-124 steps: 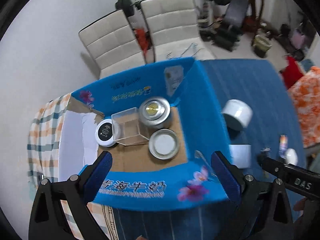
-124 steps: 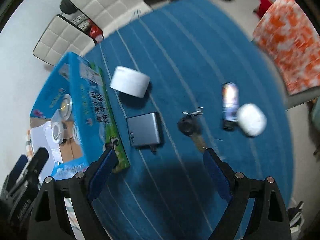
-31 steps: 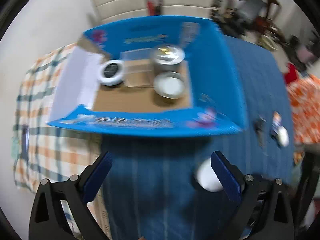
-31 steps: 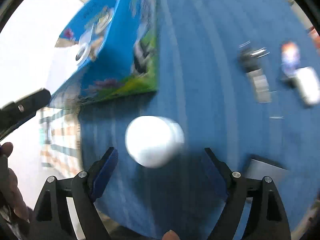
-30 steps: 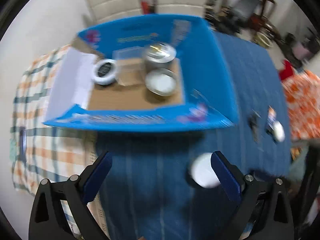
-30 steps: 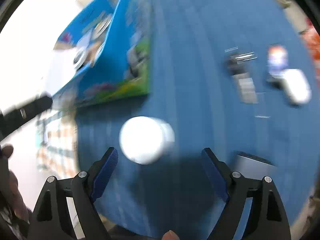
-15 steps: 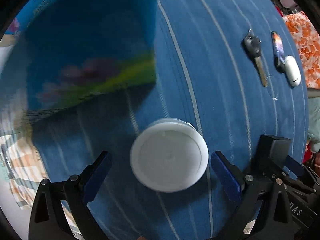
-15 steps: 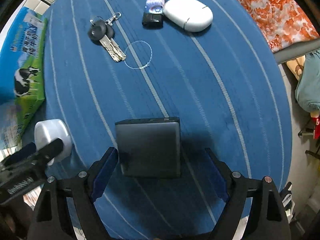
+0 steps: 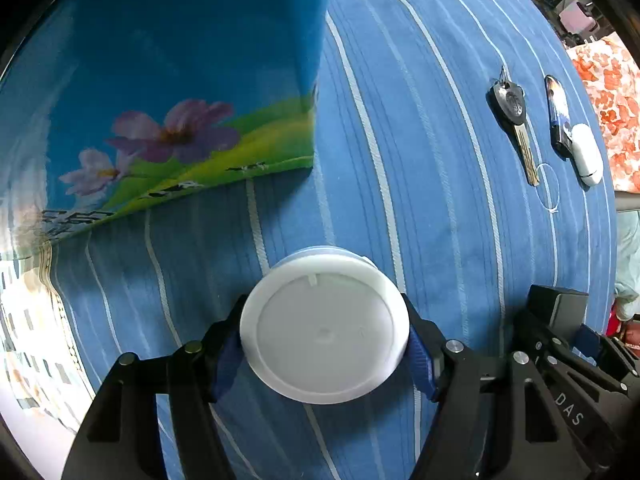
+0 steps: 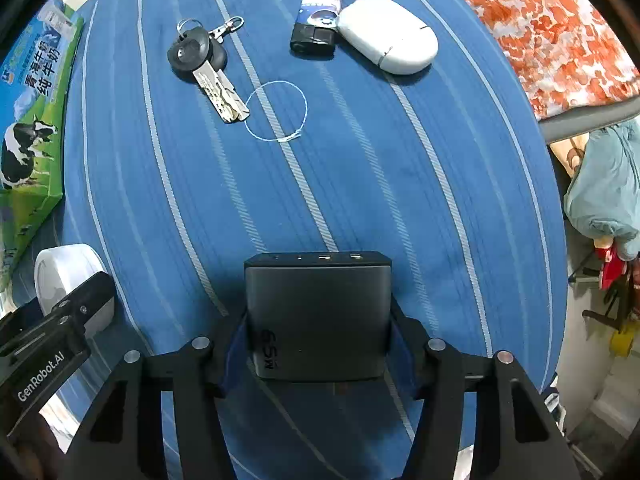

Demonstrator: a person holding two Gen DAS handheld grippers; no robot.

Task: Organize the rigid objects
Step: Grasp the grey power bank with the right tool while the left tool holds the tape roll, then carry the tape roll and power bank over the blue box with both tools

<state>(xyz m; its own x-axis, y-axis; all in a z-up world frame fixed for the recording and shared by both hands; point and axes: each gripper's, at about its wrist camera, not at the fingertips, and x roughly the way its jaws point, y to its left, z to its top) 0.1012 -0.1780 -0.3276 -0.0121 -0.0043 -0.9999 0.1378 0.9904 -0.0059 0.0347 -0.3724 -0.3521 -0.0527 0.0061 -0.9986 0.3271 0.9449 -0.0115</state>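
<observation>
Tongs both closed since half-second ago: left tongs [image 9: 325,344] now clamp round white plastic jar [image 9: 325,326], right tongs [image 10: 318,338] clamp dark grey rectangular charger block [image 10: 318,312], both on blue striped tabletop [image 10: 360,168]. Both ready for lifting into blue printed milk carton box [image 9: 172,92].

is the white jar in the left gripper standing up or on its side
Upright: the white jar shows its round lid to the left wrist camera, left gripper pads pressed against both its sides, base on the blue cloth.

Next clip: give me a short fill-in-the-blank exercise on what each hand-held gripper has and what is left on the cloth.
1. The left hand-held gripper is shut on the round ____ jar.
2. The right hand-held gripper is shut on the dark grey ____.
3. The keys lie on the striped ____ cloth.

Missing words: white; charger; blue
</observation>
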